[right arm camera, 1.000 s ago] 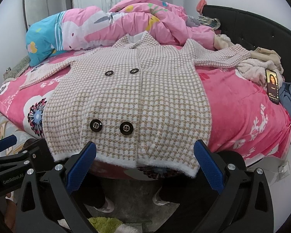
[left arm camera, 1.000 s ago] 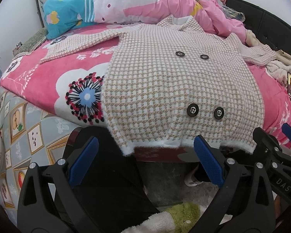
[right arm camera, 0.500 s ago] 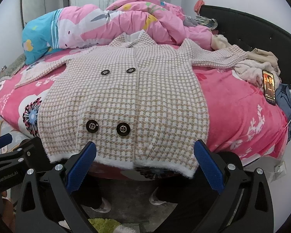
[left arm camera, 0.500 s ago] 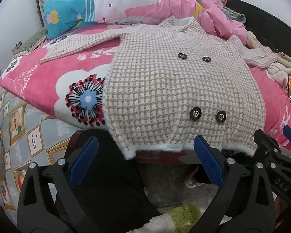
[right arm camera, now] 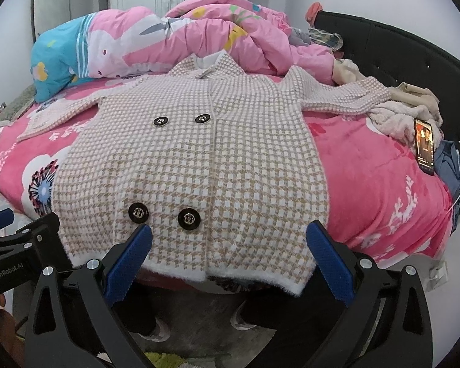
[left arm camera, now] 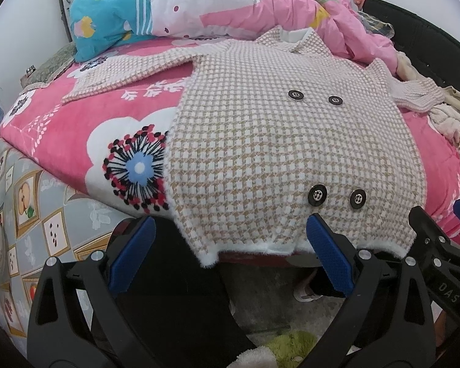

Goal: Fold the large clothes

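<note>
Coat (right arm camera: 193,165) flat before us, phone (right arm camera: 425,145) far right, quilt (right arm camera: 199,40) beyond, our left gripper (left arm camera: 230,256) and right gripper (right arm camera: 228,256) both spread, empty.

There is one beige and white houndstooth knitted coat (right arm camera: 193,165) with a fluffy white hem, and it has four round black buttons (right arm camera: 138,213), two upper and two lower. Two long sleeves (right arm camera: 340,98) of it are spread out to the sides. One pink flowered blanket (right arm camera: 377,184) covers the bed, and one crumpled pink quilt (right arm camera: 230,36) lies behind. I count one black smartphone (right arm camera: 425,145) with lit screen. Two black grippers with blue pads are visible, the left gripper (left arm camera: 228,254) and the right gripper (right arm camera: 228,254), each with two fingers spread wide.
</note>
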`<action>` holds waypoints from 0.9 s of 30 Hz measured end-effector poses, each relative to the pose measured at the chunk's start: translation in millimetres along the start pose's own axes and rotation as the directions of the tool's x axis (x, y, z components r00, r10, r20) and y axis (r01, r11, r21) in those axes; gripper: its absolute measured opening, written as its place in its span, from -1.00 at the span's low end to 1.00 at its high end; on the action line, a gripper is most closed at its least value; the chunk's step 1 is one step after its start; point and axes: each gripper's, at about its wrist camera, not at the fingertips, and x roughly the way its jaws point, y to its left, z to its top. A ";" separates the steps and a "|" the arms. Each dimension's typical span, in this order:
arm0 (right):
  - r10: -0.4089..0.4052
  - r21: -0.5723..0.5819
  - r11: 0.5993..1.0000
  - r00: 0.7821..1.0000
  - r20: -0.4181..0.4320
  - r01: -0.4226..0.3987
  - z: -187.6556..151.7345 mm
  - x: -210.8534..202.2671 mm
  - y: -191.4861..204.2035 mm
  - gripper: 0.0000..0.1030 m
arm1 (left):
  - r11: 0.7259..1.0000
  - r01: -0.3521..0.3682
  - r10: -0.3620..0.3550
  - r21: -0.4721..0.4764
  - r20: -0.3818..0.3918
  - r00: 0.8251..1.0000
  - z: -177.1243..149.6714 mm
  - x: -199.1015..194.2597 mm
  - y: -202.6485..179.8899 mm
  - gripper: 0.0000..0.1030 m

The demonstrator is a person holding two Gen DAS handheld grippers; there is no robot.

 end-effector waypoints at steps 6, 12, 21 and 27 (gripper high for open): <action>0.027 0.003 1.000 0.999 -0.026 -0.027 12.4 16.3 -0.5 0.90 | 1.000 0.004 -0.004 0.012 -0.019 1.000 13.2 18.5 1.5 0.85; 0.009 -0.029 1.000 1.000 -0.021 -0.010 33.6 34.9 1.8 0.90 | 1.000 -0.030 0.030 -0.002 -0.018 0.999 36.2 36.1 14.3 0.85; 0.067 -0.110 0.992 0.996 0.062 -0.060 98.2 73.0 16.0 0.90 | 0.997 0.056 -0.048 -0.060 0.129 0.991 87.2 47.7 52.3 0.85; 0.223 -0.140 0.968 0.970 0.094 -0.209 144.9 109.5 36.3 0.90 | 0.988 0.080 -0.054 -0.130 0.194 0.980 124.4 56.9 96.9 0.85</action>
